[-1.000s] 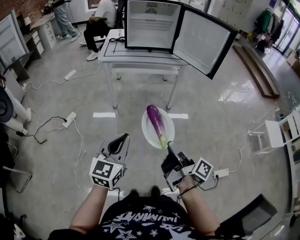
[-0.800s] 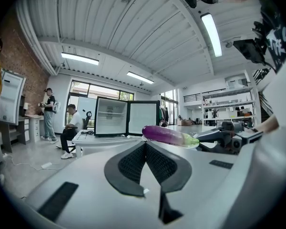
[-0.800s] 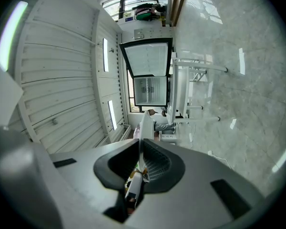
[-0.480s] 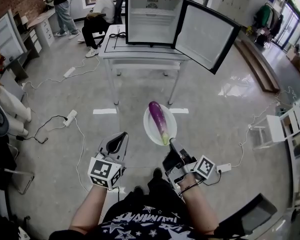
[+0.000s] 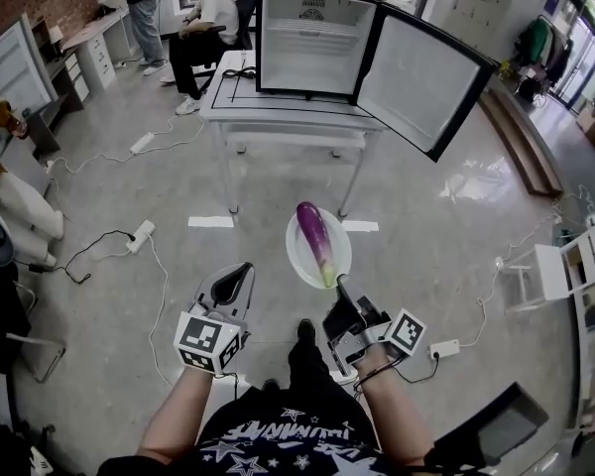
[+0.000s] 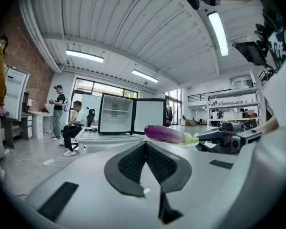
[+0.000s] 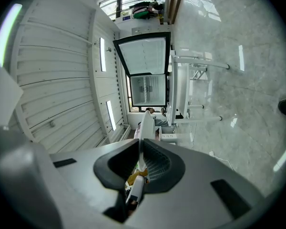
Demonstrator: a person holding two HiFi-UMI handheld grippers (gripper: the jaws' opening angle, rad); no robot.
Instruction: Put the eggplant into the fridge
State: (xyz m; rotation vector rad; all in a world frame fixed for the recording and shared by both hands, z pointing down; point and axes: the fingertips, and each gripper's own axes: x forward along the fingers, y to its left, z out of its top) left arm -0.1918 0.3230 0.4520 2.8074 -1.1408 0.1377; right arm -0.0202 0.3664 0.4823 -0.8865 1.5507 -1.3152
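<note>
A purple eggplant (image 5: 315, 241) with a green stem end lies on a white plate (image 5: 296, 254). My right gripper (image 5: 339, 288) is shut on the plate's near rim and holds it level above the floor. In the right gripper view the plate (image 7: 144, 127) shows edge-on between the pads (image 7: 152, 163). My left gripper (image 5: 240, 272) hangs to the plate's left, shut and empty. From the left gripper view the eggplant (image 6: 169, 133) shows just past the closed left gripper (image 6: 145, 144). Ahead, the small fridge (image 5: 312, 38) stands on a white table (image 5: 278, 109) with its door (image 5: 421, 77) swung open to the right.
Cables and power strips (image 5: 139, 234) trail over the floor at left. A seated person (image 5: 203, 23) and a standing person (image 5: 141, 8) are beyond the table. A white shelf unit (image 5: 565, 271) stands at right. Desks and cabinets (image 5: 10, 72) line the left wall.
The fridge and table have drawn slightly nearer and shifted right in the head view. Both grippers and the plate with the eggplant keep the same hold and pose.
</note>
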